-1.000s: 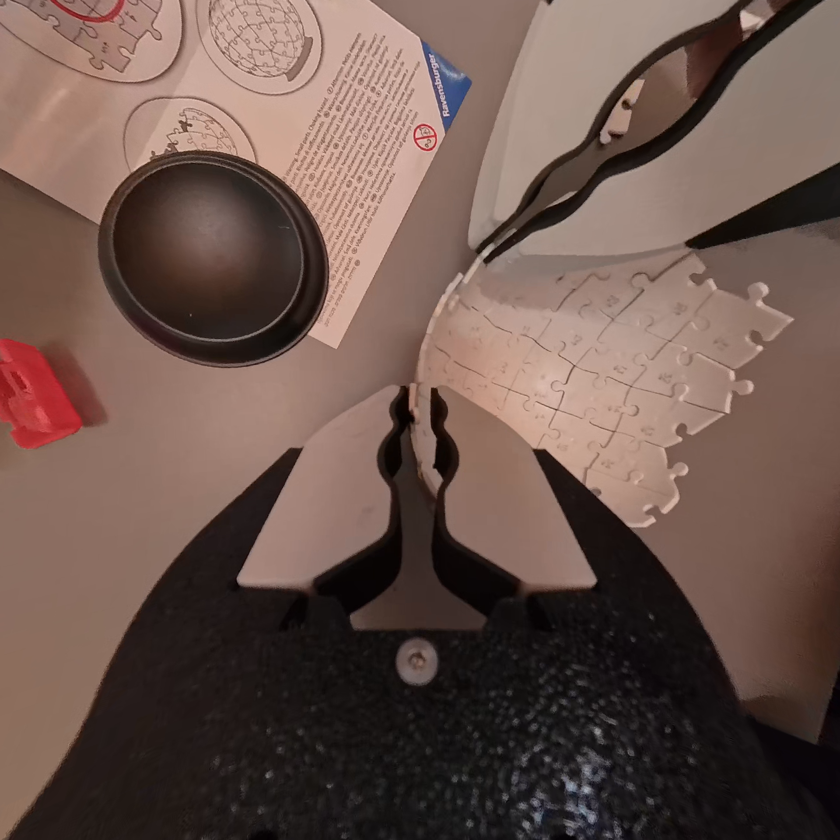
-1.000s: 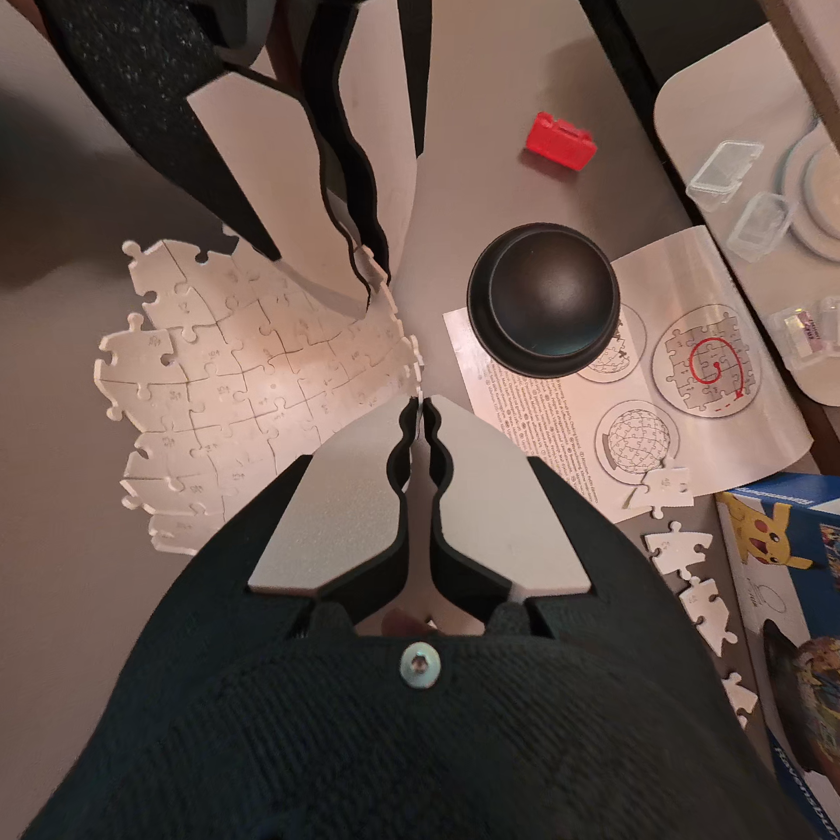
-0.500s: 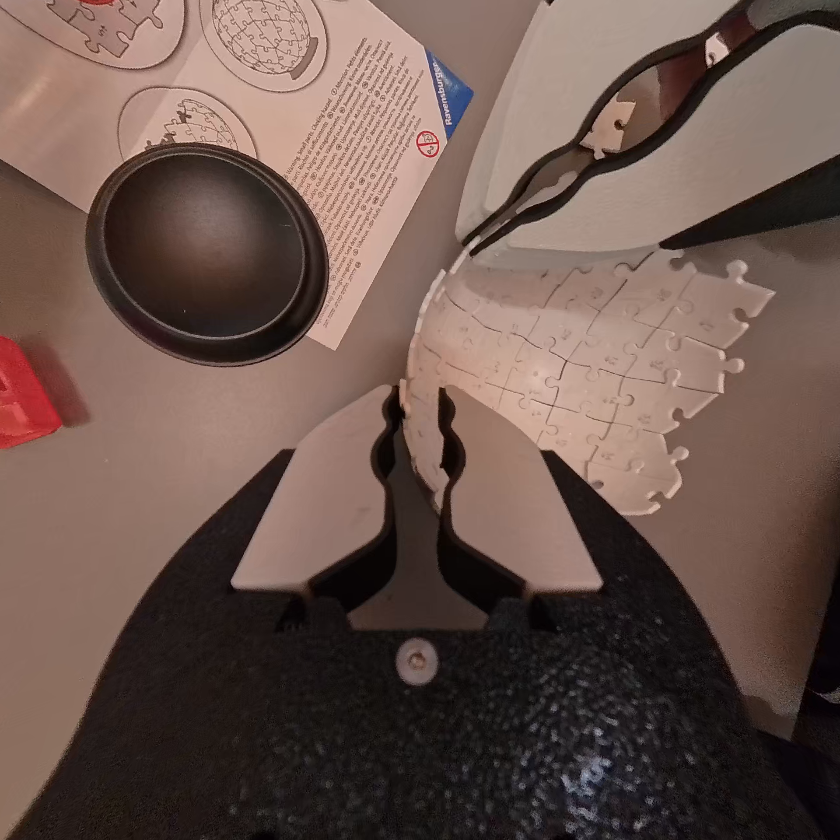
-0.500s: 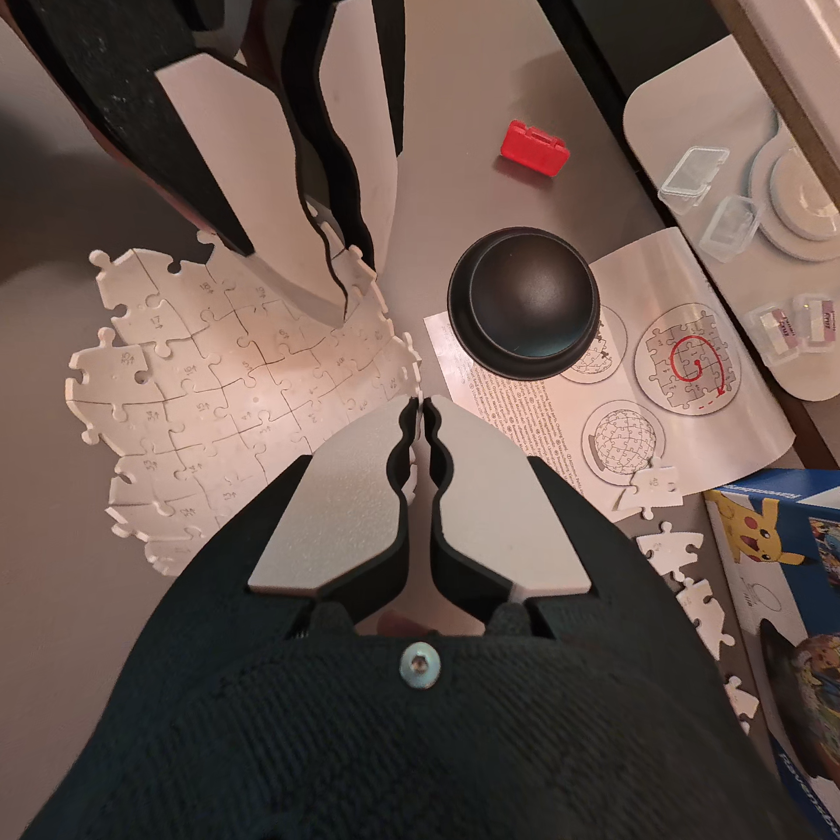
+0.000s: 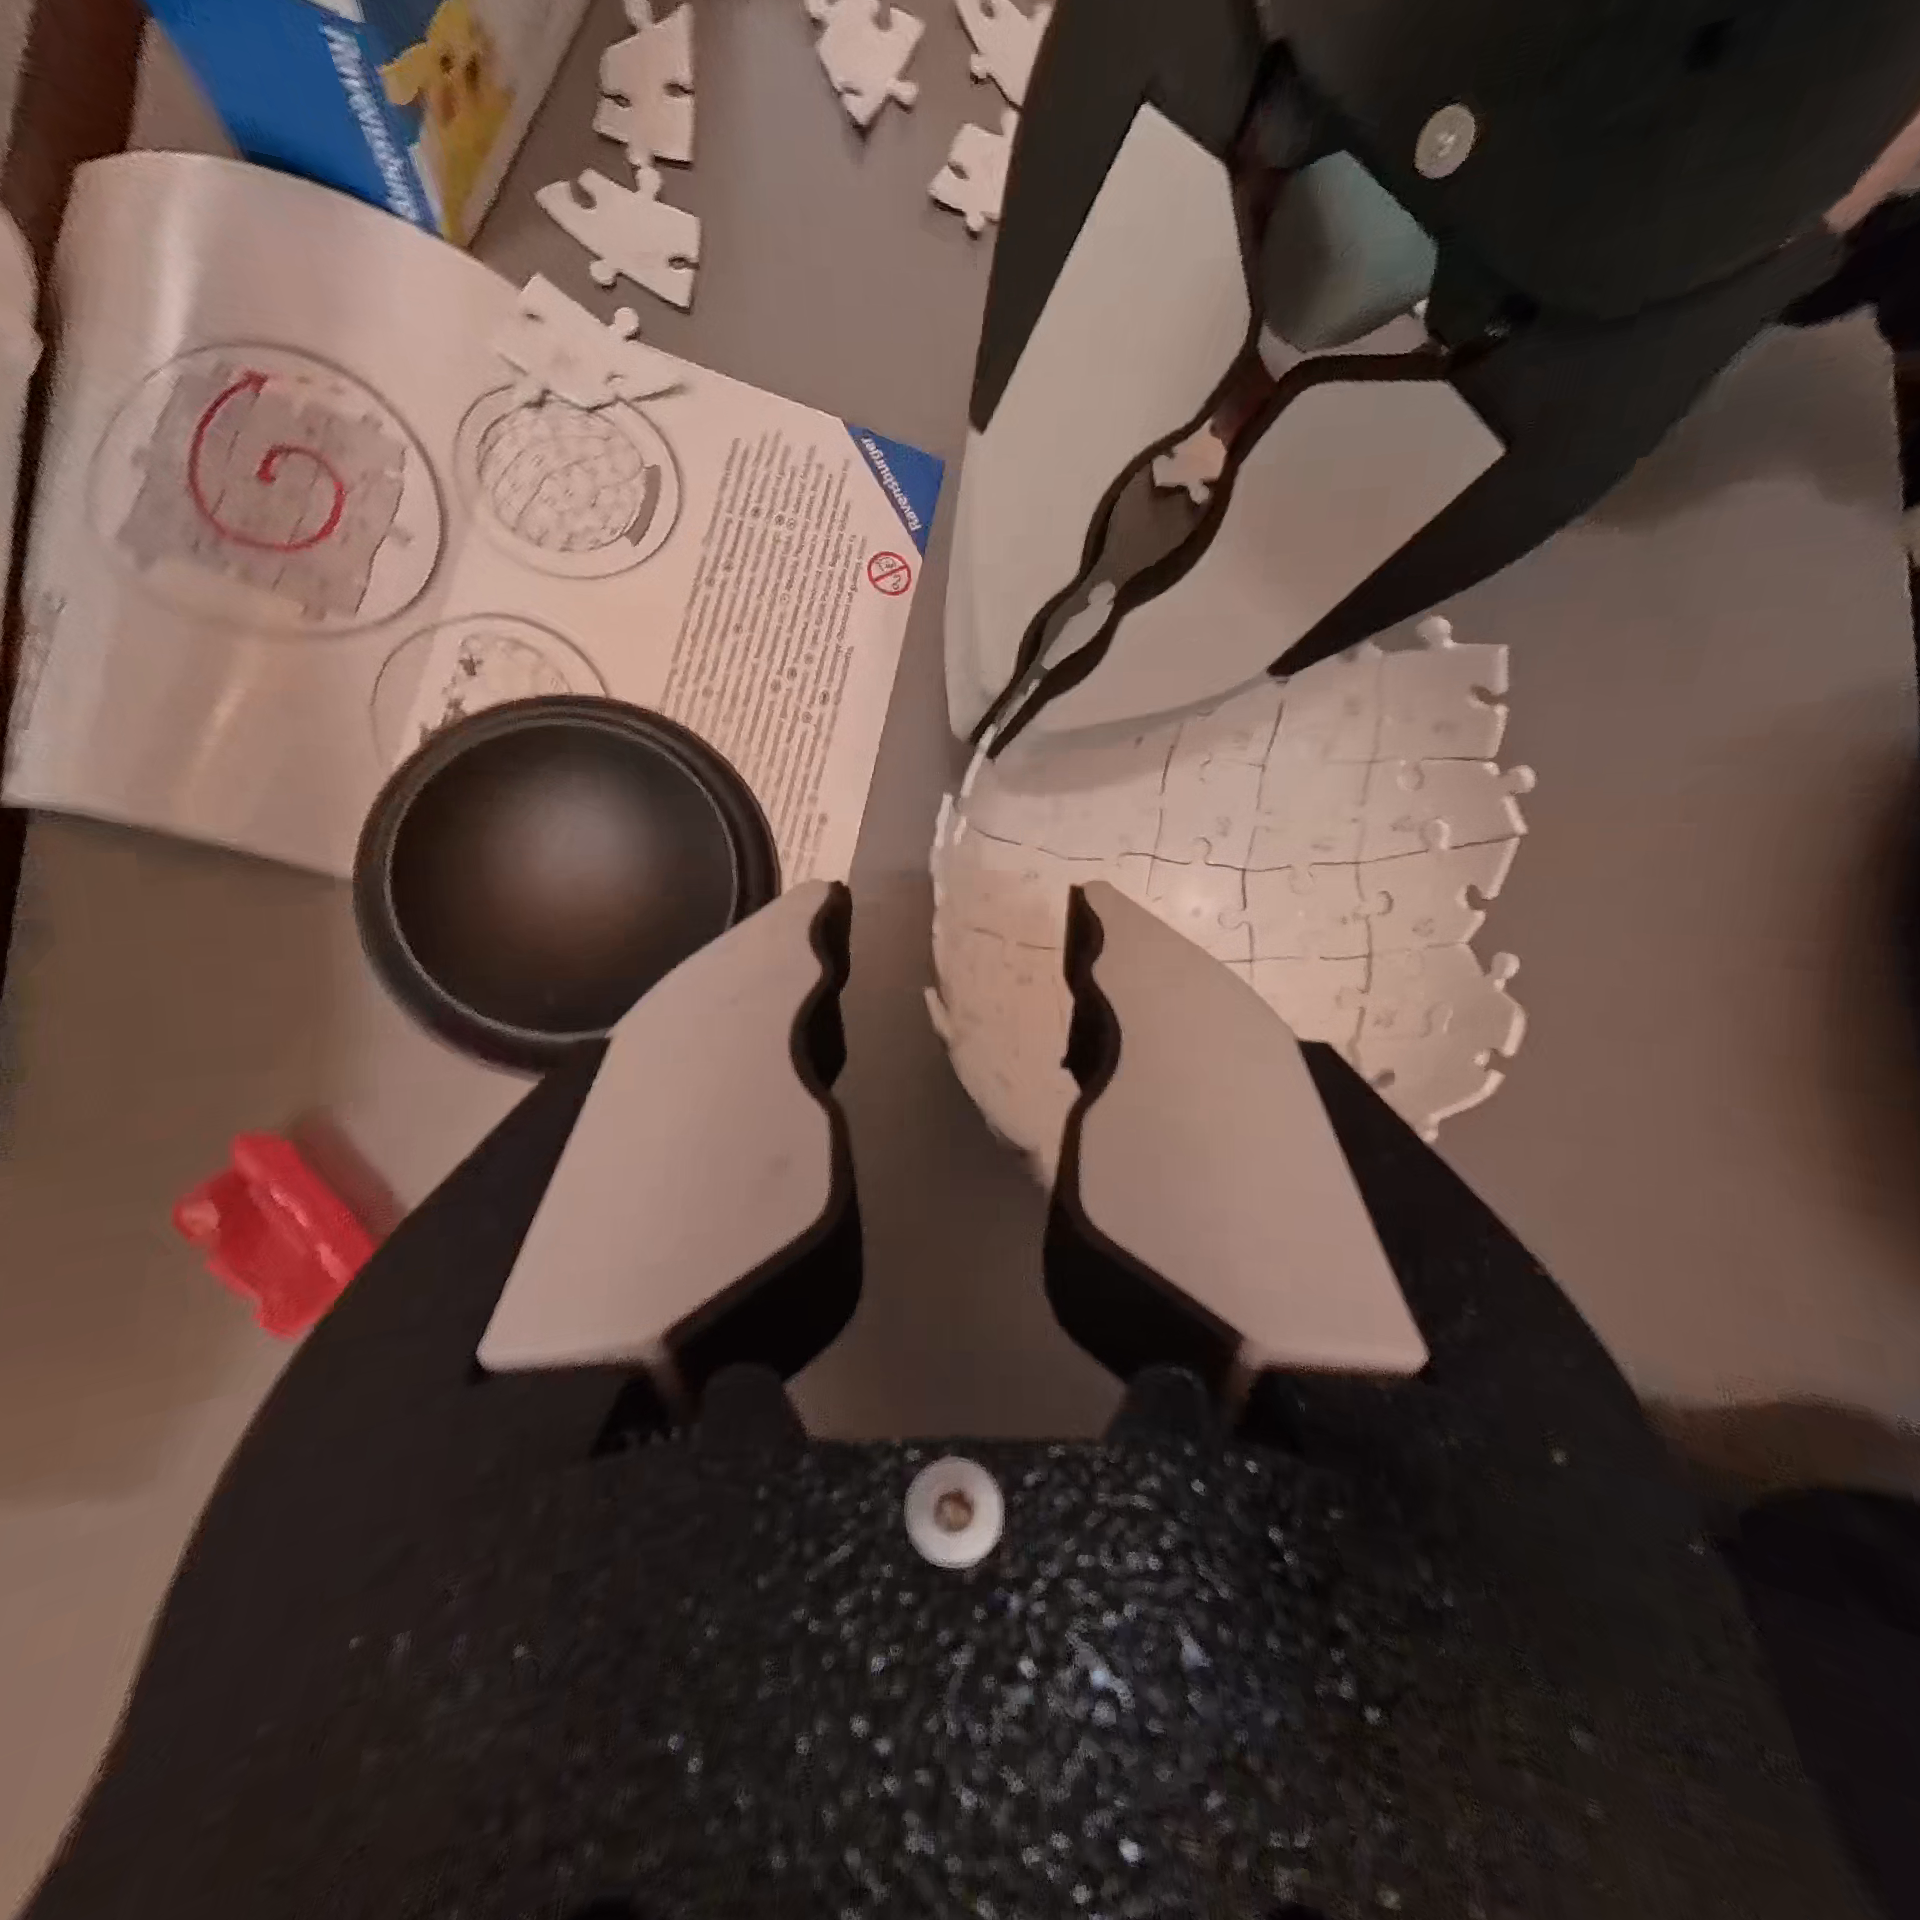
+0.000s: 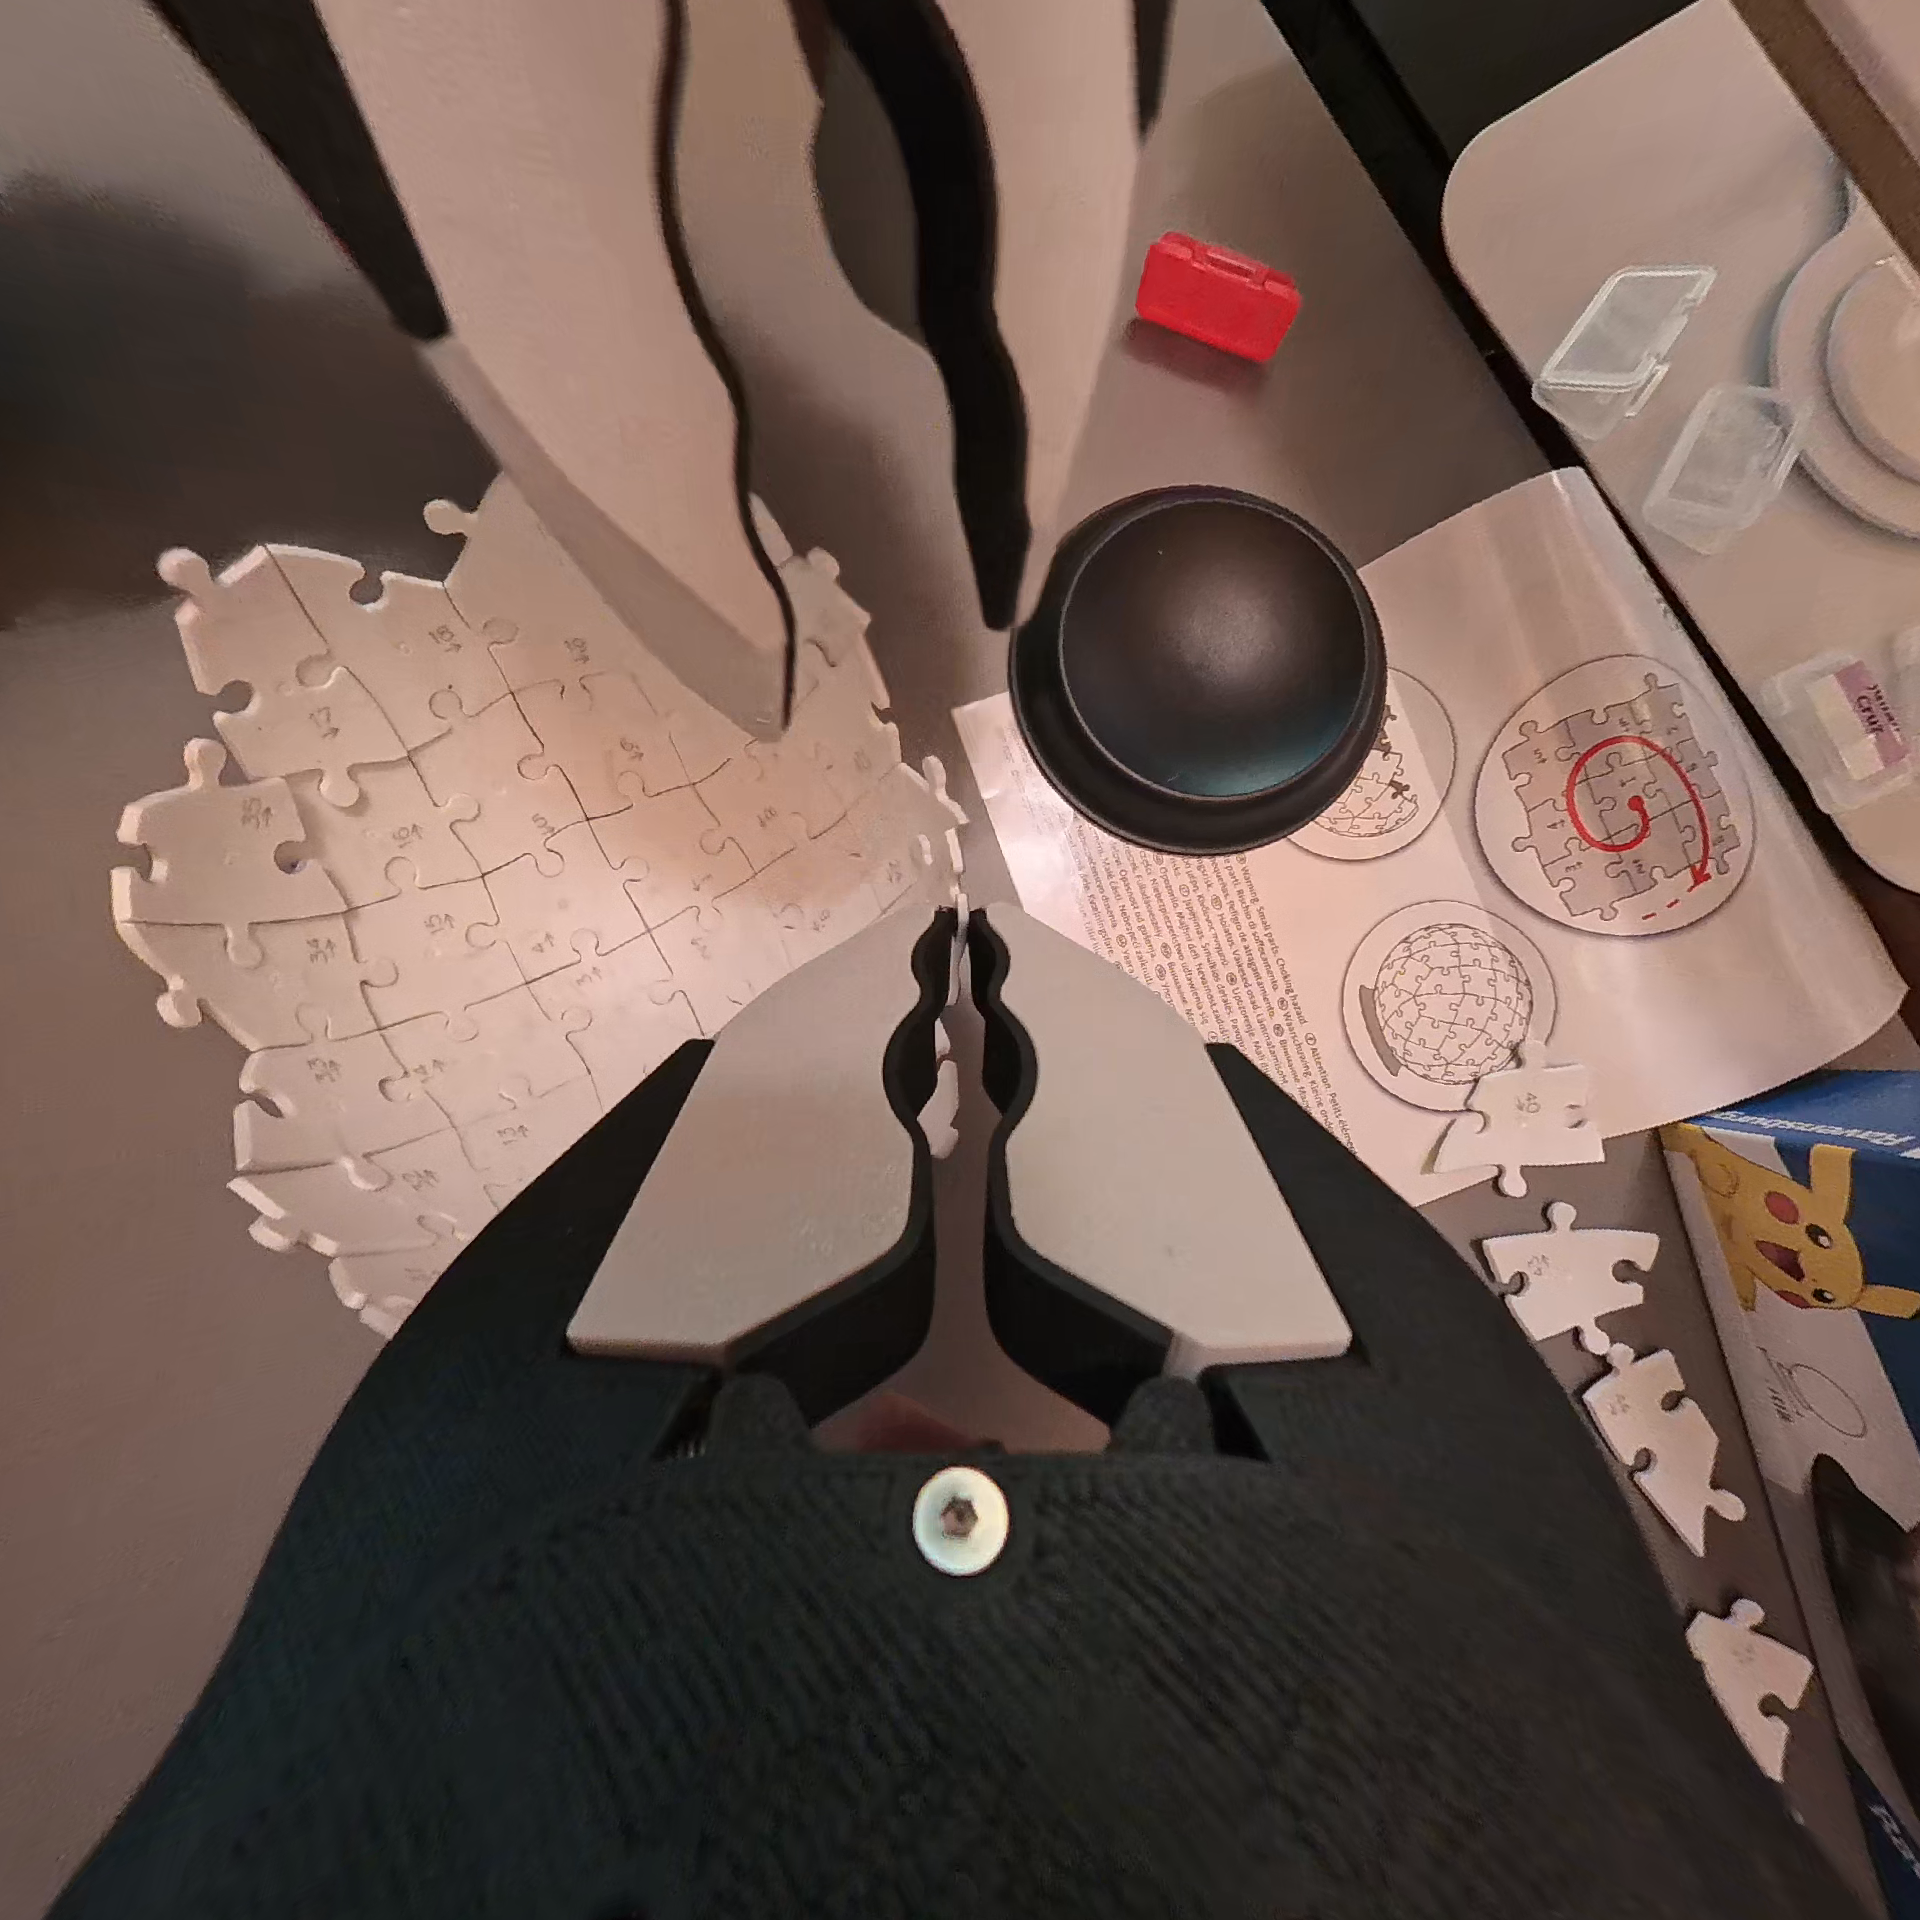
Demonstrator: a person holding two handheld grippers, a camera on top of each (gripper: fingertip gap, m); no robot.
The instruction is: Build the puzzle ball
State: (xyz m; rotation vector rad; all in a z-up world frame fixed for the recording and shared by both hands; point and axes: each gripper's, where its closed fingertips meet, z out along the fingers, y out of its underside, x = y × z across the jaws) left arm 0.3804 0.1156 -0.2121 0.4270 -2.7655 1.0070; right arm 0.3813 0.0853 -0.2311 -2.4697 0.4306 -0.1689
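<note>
While the right hand-held gripper (image 6: 964,935) stays out of play for picking — clenched on the rim of the curved puzzle shell (image 6: 499,883) on the bench (image 5: 1662,1039) — the left hand-held gripper (image 5: 956,914) hangs released beside that rim, with the loose pieces (image 5: 634,223) well beyond it.
</note>
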